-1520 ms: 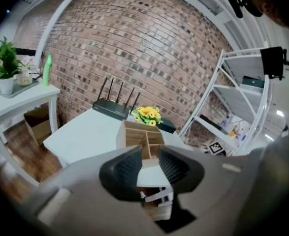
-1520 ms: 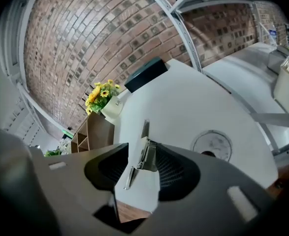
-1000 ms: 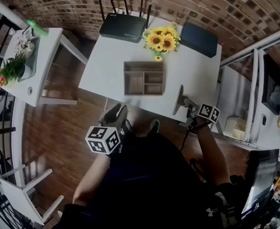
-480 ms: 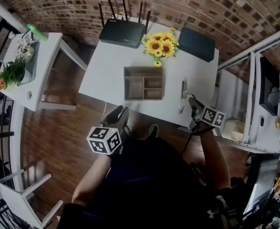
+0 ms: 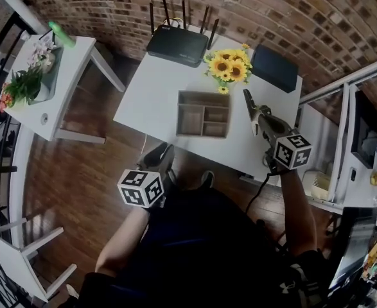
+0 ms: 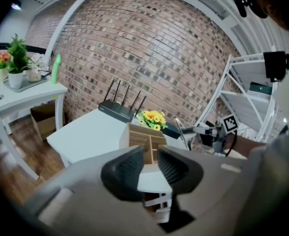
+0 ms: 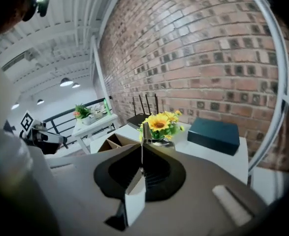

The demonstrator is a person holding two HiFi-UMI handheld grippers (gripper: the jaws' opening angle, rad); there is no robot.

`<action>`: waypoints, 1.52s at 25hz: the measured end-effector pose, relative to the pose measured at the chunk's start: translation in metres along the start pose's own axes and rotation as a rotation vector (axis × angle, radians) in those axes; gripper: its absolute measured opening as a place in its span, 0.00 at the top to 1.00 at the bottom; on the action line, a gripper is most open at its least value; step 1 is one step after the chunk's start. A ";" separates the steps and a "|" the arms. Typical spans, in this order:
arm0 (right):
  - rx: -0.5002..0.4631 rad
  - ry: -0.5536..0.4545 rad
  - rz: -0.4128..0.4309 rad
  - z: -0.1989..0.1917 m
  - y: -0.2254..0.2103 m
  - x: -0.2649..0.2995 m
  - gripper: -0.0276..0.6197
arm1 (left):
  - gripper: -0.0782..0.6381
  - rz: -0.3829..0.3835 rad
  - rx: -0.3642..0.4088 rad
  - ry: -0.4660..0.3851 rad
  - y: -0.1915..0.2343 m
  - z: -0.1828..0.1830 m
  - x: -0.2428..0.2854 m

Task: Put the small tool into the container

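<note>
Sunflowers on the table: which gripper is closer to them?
Right. The right gripper, jaws shut on the small tool, is over the table just in front of the sunflowers; the left gripper is off the table's near edge, the container between.

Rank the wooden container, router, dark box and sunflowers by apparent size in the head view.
1. wooden container
2. router, counting its antennas
3. dark box, close to the router's body alone, so this pair is unsure
4. sunflowers
</note>
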State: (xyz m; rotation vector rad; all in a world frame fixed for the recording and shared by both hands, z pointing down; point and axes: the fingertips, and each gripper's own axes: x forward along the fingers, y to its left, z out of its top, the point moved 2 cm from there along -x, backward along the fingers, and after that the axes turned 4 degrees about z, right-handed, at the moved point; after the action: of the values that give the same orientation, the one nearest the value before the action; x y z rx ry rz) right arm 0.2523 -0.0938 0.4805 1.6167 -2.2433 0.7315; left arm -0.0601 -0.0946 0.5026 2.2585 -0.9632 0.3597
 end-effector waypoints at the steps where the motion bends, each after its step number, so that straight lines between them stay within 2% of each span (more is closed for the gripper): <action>1: -0.046 0.008 0.012 0.007 0.006 0.006 0.93 | 0.77 0.009 -0.005 -0.006 0.003 0.001 -0.003; 9: -0.341 0.074 0.110 0.042 0.049 0.058 0.93 | 0.77 0.086 -0.051 -0.049 0.031 0.001 -0.027; 12: -0.483 0.107 0.148 0.049 0.067 0.077 0.93 | 0.77 0.113 -0.073 -0.063 0.039 -0.002 -0.035; 19: -0.870 0.240 0.243 0.046 0.113 0.119 0.93 | 0.78 0.179 -0.119 -0.081 0.057 -0.009 -0.053; 22: -0.977 0.301 0.271 0.034 0.122 0.133 0.93 | 0.78 0.203 -0.136 -0.088 0.063 -0.013 -0.059; 27: -1.040 0.358 0.295 0.016 0.125 0.150 0.93 | 0.78 0.231 -0.159 -0.093 0.070 -0.016 -0.066; 38: -1.025 0.370 0.312 0.006 0.118 0.156 0.93 | 0.78 0.238 -0.161 -0.097 0.069 -0.012 -0.062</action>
State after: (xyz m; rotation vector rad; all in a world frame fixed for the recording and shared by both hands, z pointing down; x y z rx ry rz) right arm 0.0900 -0.1927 0.5262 0.5951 -2.0321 -0.1086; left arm -0.1524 -0.0889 0.5134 2.0360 -1.2705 0.2657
